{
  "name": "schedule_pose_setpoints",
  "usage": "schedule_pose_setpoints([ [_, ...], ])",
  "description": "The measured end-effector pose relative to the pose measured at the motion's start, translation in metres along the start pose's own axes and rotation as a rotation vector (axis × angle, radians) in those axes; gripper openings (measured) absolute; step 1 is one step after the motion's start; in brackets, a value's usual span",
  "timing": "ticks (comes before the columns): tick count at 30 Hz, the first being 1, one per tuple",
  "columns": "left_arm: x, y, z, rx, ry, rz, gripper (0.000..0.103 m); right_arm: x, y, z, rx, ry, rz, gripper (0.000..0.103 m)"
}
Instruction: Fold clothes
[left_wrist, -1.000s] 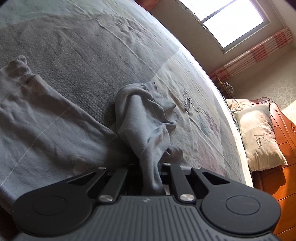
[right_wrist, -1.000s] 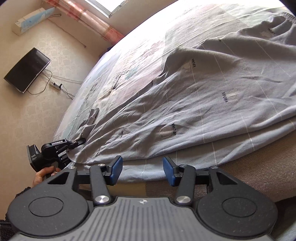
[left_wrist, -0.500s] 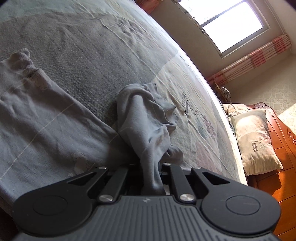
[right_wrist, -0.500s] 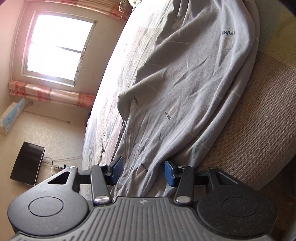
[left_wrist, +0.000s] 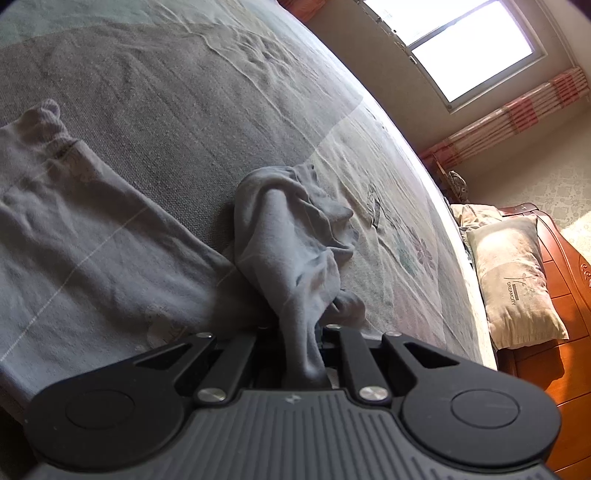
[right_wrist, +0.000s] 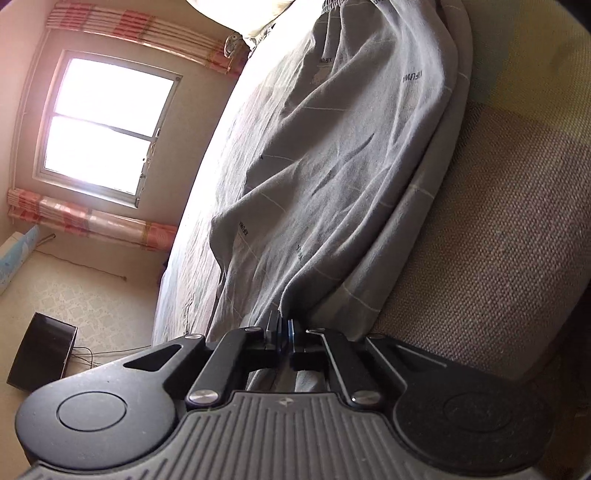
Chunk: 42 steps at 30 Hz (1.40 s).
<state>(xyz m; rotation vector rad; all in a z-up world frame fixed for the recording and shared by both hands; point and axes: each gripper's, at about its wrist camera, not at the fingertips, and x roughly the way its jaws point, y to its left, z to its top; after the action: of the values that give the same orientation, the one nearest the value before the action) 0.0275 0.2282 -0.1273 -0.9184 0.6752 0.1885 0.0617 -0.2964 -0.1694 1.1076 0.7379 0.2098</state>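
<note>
**Both grippers clamped on grey garment at bed edge**

Left wrist view. Left gripper (left_wrist: 301, 354) angled down toward the bed (left_wrist: 207, 122), body low in frame, level across it. Fingers drawn close together, pinching a bunched rope of grey cloth that rises out of the jaws. That cloth belongs to the grey garment (left_wrist: 284, 236): the gripped part stands up as a crumpled, twisted lump just beyond the fingers, long axis running from the jaws up and slightly left in frame. A flatter stretch of the same grey fabric lies left of it, spread on the bed, running toward the upper left and ending in a gathered cuff (left_wrist: 46, 114). Thin pale lines cross the fabric. A pillow (left_wrist: 513, 280) sits at the right against a wooden headboard (left_wrist: 561, 273); a window (left_wrist: 469, 44) at top right.

Right wrist view. Right gripper (right_wrist: 283, 332) also tilted down, view rolled so the bed runs up the frame. Blue-padded fingers pressed together on the near edge of the garment (right_wrist: 332, 166), a fold of cloth nipped between them. Garment stretches away from the jaws toward the top of frame, long axis nearly vertical, leaning right, elastic waistband at the far end. It lies on the bed beside a coarse brown woven cover (right_wrist: 498, 240) on the right. Window (right_wrist: 107, 125) on the left; a dark flat box (right_wrist: 44, 350) on the floor.
</note>
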Motion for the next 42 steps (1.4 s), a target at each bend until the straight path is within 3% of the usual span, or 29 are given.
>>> schedule_pose_setpoints([
  [11,-0.062,-0.035,0.004,0.079,-0.057,-0.088,0.006,-0.046,0.019,0.026,-0.039,-0.078,0.03,0.004],
  [17,-0.065,-0.03,0.0,0.065,-0.034,-0.078,0.006,-0.05,0.0,0.021,0.025,-0.02,-0.007,0.01],
  [21,-0.061,-0.029,0.002,0.058,-0.024,-0.076,0.006,-0.031,0.002,0.015,0.018,0.03,-0.051,0.035],
  [22,-0.06,-0.029,0.003,0.058,-0.022,-0.077,0.006,-0.027,0.002,0.014,0.012,0.038,-0.069,0.037],
  [28,-0.056,-0.03,0.006,0.076,-0.012,-0.082,0.006,-0.022,0.002,0.019,-0.045,-0.014,-0.096,0.034],
  [30,-0.057,-0.032,0.006,0.084,-0.01,-0.084,0.006,-0.02,0.002,0.02,-0.06,-0.021,-0.109,0.005],
  [31,-0.058,-0.032,0.007,0.086,-0.009,-0.089,0.006,-0.02,0.0,0.021,-0.059,-0.02,-0.115,0.003],
  [36,-0.072,-0.037,0.008,0.101,0.0,-0.113,0.007,-0.039,0.003,0.027,-0.06,-0.036,-0.083,0.002],
  [42,-0.074,-0.035,0.004,0.134,0.025,-0.062,0.007,-0.049,0.01,0.033,-0.095,-0.022,-0.113,0.003],
])
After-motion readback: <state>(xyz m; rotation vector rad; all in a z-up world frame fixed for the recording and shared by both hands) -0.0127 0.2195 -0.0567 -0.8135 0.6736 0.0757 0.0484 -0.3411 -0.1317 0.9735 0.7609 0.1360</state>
